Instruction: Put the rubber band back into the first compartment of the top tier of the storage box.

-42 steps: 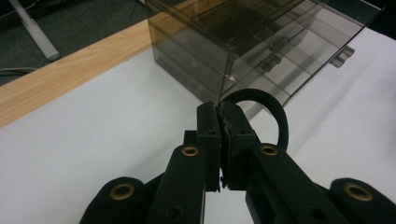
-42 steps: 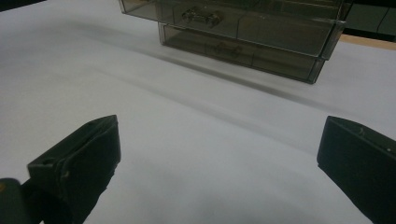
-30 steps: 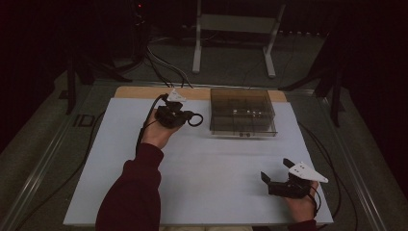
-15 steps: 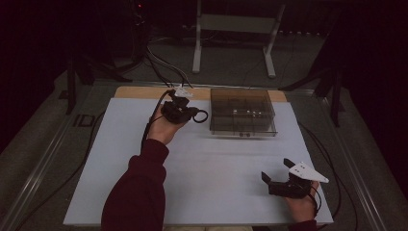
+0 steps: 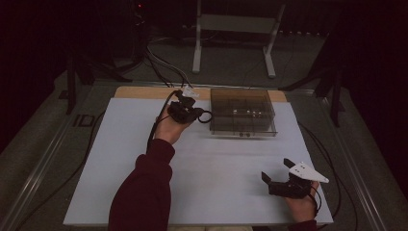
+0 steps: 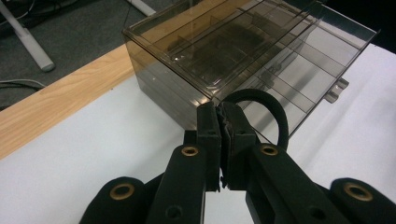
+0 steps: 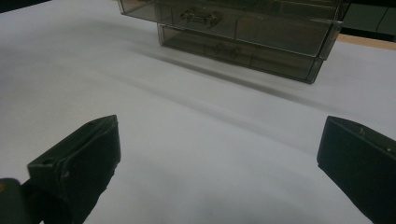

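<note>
- Two grippers on record. Left gripper [image 6: 219, 140]: fingers [image 6: 208, 135] pressed fully together, pinching one end of a black loop [image 6: 275, 119], seemingly a band or strap; its exact kind cannot be told. Loop arcs up and over past the fingertips.
- Left gripper, position: in the high view [image 5: 185, 111] just beside the left wall of the smoky clear drawer organiser [image 5: 243, 118], loop [image 5: 206, 117] hanging toward that wall, close to or touching it.
- Right gripper [image 7: 219, 163]: fingers [image 7: 88, 154] spread wide, nothing between them, resting low over the white surface [image 7: 187, 121]; in the high view [image 5: 284, 179] well apart from the organiser, at the near right.
- Organiser: stands at the far middle of the surface, drawer pulls [image 7: 198, 17] facing the person; drawers look closed or nearly so.
- Risk 1: grip is on the loop's very end; a snag on the organiser's corner [image 6: 205, 98] could likely pull it free.
- Risk 2: organiser appears light and unbraced; a sideways nudge from the left hand [image 5: 168, 127] may slide it across the smooth surface.
- Risk 3: with drawers shut and the right gripper idle far off, no opening stands ready to receive the loop.
</note>
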The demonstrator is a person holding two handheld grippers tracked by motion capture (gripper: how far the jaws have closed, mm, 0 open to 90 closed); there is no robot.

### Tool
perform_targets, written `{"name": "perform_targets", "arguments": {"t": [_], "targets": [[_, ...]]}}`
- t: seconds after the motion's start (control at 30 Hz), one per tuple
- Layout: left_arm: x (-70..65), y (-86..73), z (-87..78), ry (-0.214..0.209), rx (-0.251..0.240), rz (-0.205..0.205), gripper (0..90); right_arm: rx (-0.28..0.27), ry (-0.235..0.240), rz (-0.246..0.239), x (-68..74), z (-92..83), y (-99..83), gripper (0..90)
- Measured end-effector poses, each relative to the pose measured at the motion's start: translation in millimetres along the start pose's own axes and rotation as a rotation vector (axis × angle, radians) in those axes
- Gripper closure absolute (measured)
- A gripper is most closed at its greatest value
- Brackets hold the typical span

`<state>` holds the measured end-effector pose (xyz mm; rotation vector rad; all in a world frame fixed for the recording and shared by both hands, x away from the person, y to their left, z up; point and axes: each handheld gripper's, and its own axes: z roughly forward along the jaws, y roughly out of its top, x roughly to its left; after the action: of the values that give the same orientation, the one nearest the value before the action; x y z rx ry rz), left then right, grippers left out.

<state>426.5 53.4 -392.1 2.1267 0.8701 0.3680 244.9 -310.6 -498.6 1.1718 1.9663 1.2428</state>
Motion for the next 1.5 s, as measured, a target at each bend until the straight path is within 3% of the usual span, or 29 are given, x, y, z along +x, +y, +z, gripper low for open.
{"name": "perform_targets", "arguments": {"t": [0.57, 1.5], "targets": [[-11.7, 9.9, 10.8, -0.011, -0.018, -0.004, 88.6, -0.003, 0.003, -0.004, 0.3, -0.3, 0.1, 0.0], [-30.9, 22.3, 37.0, -0.006, 0.000, 0.010, 88.6, -0.005, 0.007, -0.003, 0.4, 0.0, 0.2, 0.0]]}}
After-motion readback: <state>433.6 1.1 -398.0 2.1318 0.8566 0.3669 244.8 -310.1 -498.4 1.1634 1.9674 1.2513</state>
